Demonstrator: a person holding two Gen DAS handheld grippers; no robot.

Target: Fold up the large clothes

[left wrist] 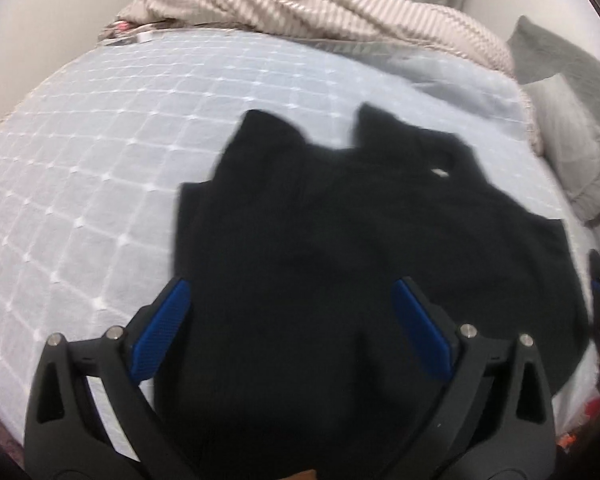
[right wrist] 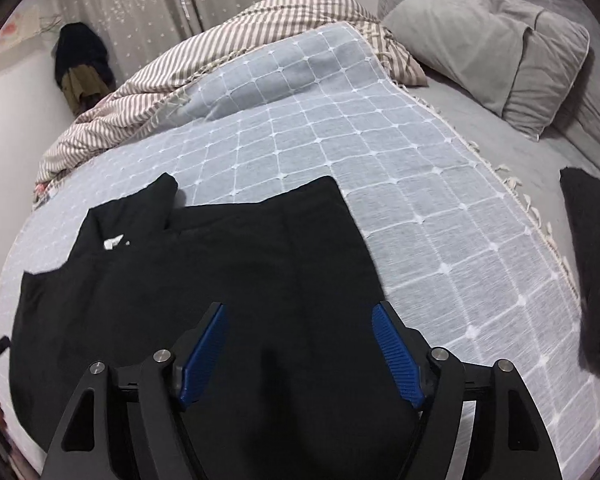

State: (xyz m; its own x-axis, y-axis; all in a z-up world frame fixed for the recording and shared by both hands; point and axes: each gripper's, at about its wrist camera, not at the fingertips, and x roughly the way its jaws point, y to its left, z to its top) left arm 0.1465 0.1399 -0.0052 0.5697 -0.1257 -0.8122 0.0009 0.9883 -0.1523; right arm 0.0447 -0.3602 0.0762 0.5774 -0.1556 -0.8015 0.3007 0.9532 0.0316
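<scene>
A large black garment (left wrist: 340,220) lies spread on the light blue checked bedspread (left wrist: 100,152), with a small white label (left wrist: 439,173) near its neck. My left gripper (left wrist: 292,312) is open above the garment's near part, blue pads apart, holding nothing. In the right wrist view the same garment (right wrist: 220,264) lies flat, its label (right wrist: 113,242) at the left. My right gripper (right wrist: 300,332) is open above the garment's near right part, empty.
A striped blanket (right wrist: 172,92) is bunched at the far side of the bed. Grey pillows (right wrist: 492,44) lie at the right. A dark cushion (right wrist: 596,248) sits at the right edge. Curtains (right wrist: 204,4) and hanging clothes (right wrist: 82,68) are behind.
</scene>
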